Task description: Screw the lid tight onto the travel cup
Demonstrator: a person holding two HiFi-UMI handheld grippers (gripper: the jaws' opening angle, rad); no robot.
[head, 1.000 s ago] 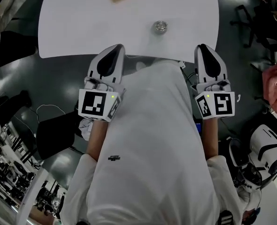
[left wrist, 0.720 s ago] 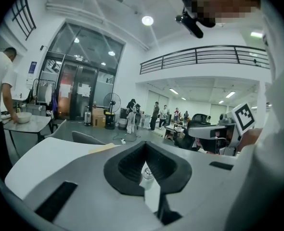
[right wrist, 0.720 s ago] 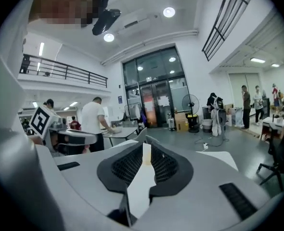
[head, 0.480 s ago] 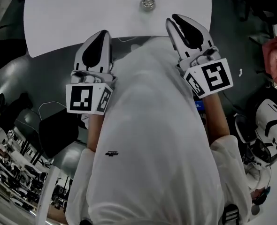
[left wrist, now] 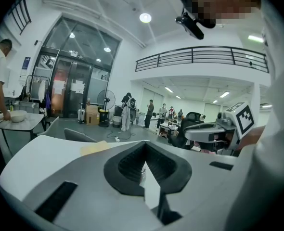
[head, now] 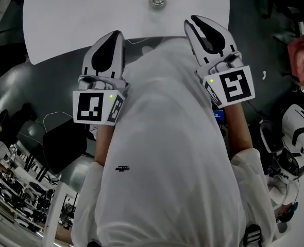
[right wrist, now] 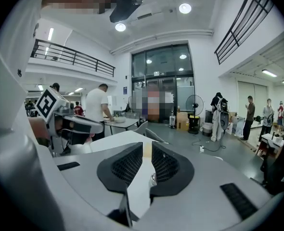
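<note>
Head view: the travel cup [head: 157, 1] shows as a small round metal thing standing on the white table [head: 64, 19]. It is too small to tell whether its lid already sits on it. The left tool [head: 115, 34] hangs short of the cup on its left and the right tool [head: 192, 20] short of it on its right, both clenched on nothing. This looks like the approach. Next, both tools must open, one to steady the cup and the other to turn the lid.
</note>
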